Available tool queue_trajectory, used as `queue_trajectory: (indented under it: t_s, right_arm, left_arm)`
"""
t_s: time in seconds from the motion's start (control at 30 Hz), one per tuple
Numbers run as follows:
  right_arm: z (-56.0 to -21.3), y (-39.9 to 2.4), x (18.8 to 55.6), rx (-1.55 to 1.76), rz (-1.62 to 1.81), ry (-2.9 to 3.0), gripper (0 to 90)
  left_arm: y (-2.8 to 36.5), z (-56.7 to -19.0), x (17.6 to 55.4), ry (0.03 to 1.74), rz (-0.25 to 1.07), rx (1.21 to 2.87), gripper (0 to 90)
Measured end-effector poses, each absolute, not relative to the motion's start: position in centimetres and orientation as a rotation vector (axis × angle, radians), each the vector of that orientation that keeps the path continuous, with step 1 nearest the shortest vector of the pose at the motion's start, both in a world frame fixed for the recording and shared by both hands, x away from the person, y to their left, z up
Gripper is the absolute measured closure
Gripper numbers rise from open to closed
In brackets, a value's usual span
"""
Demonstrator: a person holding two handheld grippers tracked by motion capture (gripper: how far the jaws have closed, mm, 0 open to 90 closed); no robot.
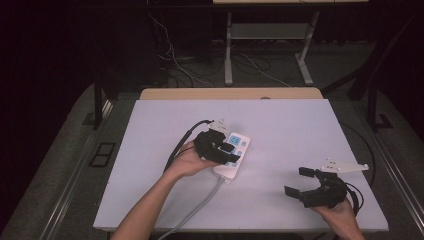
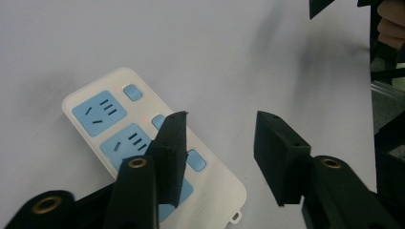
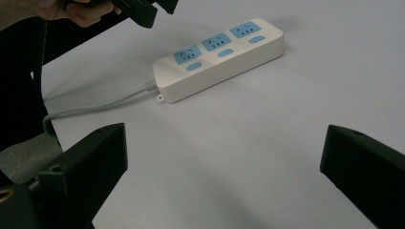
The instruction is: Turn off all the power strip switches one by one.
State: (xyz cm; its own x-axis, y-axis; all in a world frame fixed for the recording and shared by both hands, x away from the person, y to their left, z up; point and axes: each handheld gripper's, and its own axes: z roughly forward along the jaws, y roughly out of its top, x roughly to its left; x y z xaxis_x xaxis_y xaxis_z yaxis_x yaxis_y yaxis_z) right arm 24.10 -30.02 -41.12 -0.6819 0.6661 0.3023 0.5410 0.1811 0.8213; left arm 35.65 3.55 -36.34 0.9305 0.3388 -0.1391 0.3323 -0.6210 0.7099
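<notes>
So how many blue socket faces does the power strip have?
3, in a row along the top of the white power strip: one by the cable end, one in the middle, one at the far end. None look hidden in the right gripper view.

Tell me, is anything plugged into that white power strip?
No, nothing. All three blue sockets on the power strip show bare slots, and only its own grey cord trails off across the table.

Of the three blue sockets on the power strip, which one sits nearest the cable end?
In the right gripper view, it is the socket at the left end of the power strip, right above where the grey cable comes out. The other two lie farther along towards the closed end.
</notes>
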Motion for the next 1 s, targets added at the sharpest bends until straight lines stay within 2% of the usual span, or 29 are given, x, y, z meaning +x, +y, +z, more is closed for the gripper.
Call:
queue_trajectory:
  t_s: [0.3,0.57,1.0]
  right_arm:
    - [-41.1,-30.1,24.1,1.192,1.522,2.312,1.9]
    - [-41.1,-30.2,24.2,1.192,1.528,2.308,1.9]
    - [-41.0,-30.5,24.1,1.191,1.528,2.303,1.9]
  left_arm:
    - [2.8,-37.3,36.0,0.448,-0.023,2.311,77.9]
    - [2.3,-38.5,36.8,0.453,-0.041,2.324,88.5]
    - [1.8,-40.6,37.9,0.494,-0.058,2.338,89.2]
